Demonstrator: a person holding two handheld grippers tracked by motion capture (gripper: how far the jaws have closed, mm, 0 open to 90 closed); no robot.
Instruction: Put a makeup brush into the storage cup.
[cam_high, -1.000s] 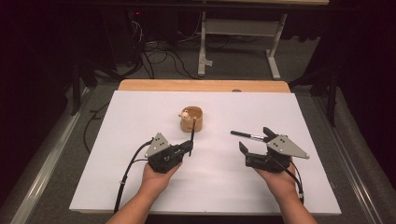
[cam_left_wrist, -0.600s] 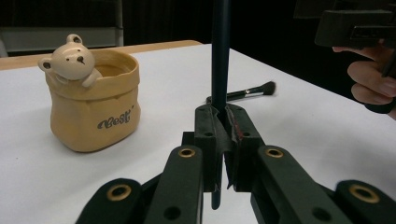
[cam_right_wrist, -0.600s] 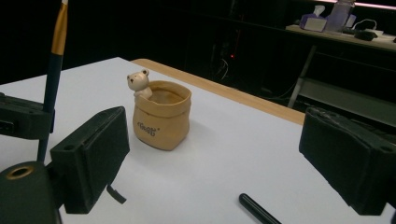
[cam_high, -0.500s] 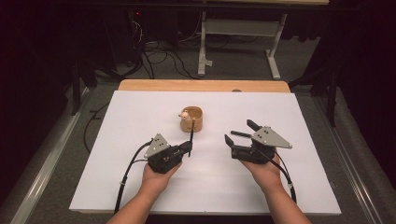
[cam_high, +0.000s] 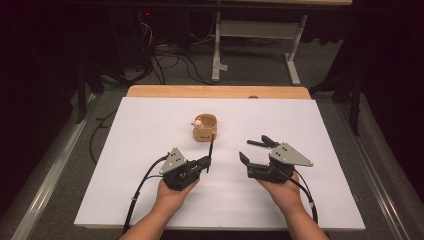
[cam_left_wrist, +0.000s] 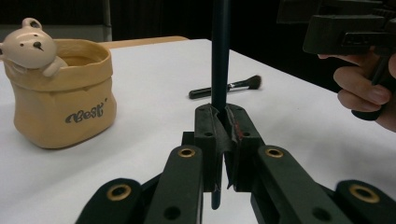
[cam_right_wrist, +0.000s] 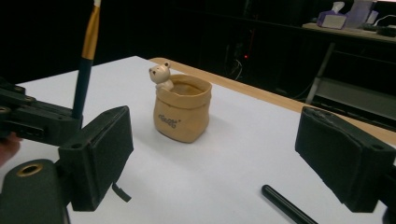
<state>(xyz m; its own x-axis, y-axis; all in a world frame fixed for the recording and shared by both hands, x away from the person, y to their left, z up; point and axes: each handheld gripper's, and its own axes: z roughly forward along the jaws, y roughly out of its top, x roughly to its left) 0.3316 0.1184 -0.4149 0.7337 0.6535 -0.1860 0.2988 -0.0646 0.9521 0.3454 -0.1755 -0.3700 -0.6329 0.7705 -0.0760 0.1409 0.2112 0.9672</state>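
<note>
At twelve o'clock from the left gripper (cam_high: 206, 162), clamped on an upright makeup brush (cam_high: 211, 150), just beyond: bear pot (cam_high: 205, 128); right gripper (cam_high: 252, 150) closing slightly, still apart, empty.

Overhead faces forward; claw views close, perhaps both sharing pot (cam_high: 205, 128).

Pot (cam_left_wrist: 60, 95) front — script word "Best".

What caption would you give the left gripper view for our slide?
Left gripper shut on an upright brush handle, beside a bear-topped pot.
</note>
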